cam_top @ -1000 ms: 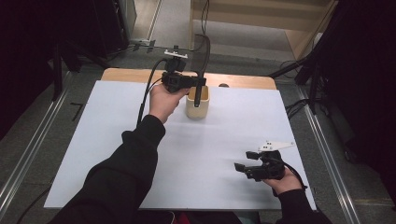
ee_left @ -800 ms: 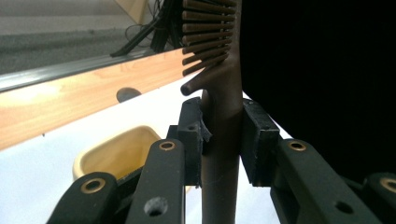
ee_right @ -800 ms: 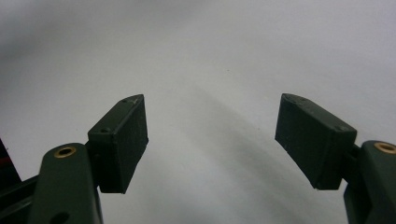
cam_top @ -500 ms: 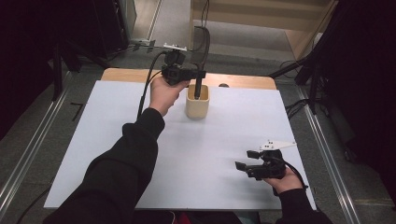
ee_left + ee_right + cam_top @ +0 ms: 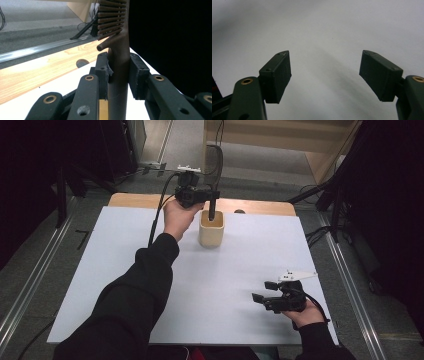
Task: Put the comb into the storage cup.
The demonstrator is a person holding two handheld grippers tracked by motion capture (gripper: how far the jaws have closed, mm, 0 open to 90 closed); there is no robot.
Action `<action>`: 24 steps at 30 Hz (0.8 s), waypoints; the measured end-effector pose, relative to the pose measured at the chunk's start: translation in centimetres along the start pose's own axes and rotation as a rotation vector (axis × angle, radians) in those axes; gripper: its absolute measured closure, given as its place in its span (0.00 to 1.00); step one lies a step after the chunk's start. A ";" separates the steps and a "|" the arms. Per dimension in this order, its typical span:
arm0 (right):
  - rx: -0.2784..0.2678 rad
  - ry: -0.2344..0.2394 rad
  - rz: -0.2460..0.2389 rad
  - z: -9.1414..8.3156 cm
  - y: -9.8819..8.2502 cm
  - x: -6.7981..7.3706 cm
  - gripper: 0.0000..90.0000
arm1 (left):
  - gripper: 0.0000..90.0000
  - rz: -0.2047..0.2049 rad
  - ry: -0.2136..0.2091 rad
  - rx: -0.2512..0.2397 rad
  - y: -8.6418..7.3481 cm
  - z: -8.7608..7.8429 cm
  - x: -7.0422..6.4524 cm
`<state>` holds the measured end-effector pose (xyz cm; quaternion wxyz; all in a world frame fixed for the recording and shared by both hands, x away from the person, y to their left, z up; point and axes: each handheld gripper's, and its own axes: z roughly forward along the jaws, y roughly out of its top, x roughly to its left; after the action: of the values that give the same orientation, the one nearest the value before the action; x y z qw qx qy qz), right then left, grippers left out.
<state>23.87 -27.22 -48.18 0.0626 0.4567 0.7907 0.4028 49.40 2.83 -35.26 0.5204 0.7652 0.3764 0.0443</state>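
Your left hand-held gripper (image 5: 212,199) was clenched on the dark handle of a slotted spatula (image 5: 119,62), the pads pressing it from both sides. You held the spatula upright, slotted head up, with its lower end inside the pale cup (image 5: 211,229) that stood near the far edge of the white surface (image 5: 125,270); whether the end touched the bottom of the cup could not be told. Your right hand-held gripper (image 5: 261,298) lay low near the near right corner of the surface, well apart from the cup, its jaws released and spread wide with nothing between them.
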 end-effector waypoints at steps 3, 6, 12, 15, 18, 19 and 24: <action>-0.006 -0.003 0.006 -0.1 0.0 -0.1 0.26 | 0.81 0.009 0.018 -0.020 -0.1 0.2 0.1; -0.008 -0.003 0.007 -0.1 0.0 -0.1 0.26 | 0.81 0.017 0.028 -0.030 -0.1 0.3 0.1; -0.009 -0.001 0.006 -0.1 0.0 -0.2 0.26 | 0.81 0.024 0.039 -0.052 -0.3 0.6 0.1; -0.007 -0.002 0.003 -0.1 0.0 -0.1 0.26 | 0.81 0.037 0.041 -0.052 -0.6 0.9 0.1; -0.008 -0.004 0.002 -0.2 0.0 -0.1 0.26 | 0.81 0.035 0.025 -0.060 -0.9 1.1 0.3; -0.008 -0.004 0.003 -0.2 0.0 -0.1 0.26 | 0.81 0.038 0.031 -0.068 -1.0 1.2 0.2; -0.011 -0.006 0.005 -0.2 0.0 -0.2 0.26 | 0.81 0.031 0.036 -0.063 -1.4 1.5 0.6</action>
<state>23.94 -27.47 -48.09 0.0662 0.4597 0.7871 0.4060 49.74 2.34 -37.29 0.5365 0.7533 0.3723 0.0780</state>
